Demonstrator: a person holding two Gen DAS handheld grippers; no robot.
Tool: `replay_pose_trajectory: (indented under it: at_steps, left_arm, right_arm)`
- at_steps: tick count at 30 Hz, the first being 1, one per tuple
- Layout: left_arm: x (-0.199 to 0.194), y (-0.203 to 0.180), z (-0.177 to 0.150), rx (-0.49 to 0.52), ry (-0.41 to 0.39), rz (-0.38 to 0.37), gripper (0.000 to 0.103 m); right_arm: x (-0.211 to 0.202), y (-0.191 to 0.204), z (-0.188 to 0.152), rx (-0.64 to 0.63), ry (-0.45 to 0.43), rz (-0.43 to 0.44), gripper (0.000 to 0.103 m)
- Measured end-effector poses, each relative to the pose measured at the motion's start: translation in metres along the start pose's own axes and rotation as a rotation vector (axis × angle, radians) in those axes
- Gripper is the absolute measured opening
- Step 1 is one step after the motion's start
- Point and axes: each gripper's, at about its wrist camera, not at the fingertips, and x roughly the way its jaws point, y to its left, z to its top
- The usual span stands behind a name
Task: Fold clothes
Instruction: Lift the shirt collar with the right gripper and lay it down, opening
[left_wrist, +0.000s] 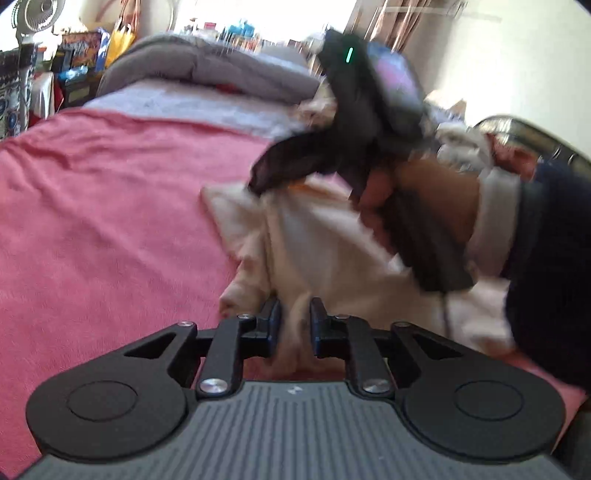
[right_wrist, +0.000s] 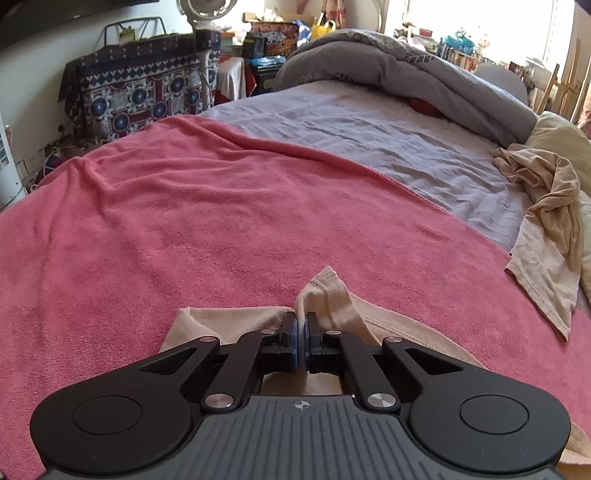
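Pink blanket (right_wrist: 184, 221) lies open; crumpled beige garment (right_wrist: 546, 229) crowds its right.

Home bedroom: bed with pink blanket (right_wrist: 184, 221), bunched grey duvet (right_wrist: 406, 66), standing fan (right_wrist: 203, 11), cluttered shelves by a bright window.

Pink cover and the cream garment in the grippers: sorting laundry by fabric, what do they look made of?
Pink cover: looks like terry or fleece, matte with a nubby pile. Cream garment: probably thin cotton knit, with a stitched hem and soft creases.
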Motion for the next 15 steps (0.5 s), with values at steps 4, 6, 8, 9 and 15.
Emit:
replay_pose_trajectory:
  at_steps: [4,6,8,9,15]
  left_arm:
    - [0.016,-0.002,-0.006,0.011,0.042,0.010,0.025]
    - [0.020,-0.005,-0.008,0.029,0.052,0.021,0.025]
    - [0.019,-0.009,-0.010,0.056,0.052,0.037,0.026]
    - [0.018,-0.010,-0.011,0.067,0.051,0.044,0.026]
    - [0.010,-0.010,-0.017,0.079,0.046,0.048,0.027]
  right_arm:
    - [-0.011,0.009,0.002,-0.056,-0.018,0.052,0.007]
    - [-0.018,0.017,0.003,-0.101,-0.027,0.086,0.009]
    - [-0.024,0.028,0.002,-0.147,-0.031,0.126,0.009]
    - [-0.028,0.032,0.001,-0.162,-0.036,0.142,0.010]
    - [-0.060,0.045,-0.008,-0.256,-0.074,0.114,0.047]
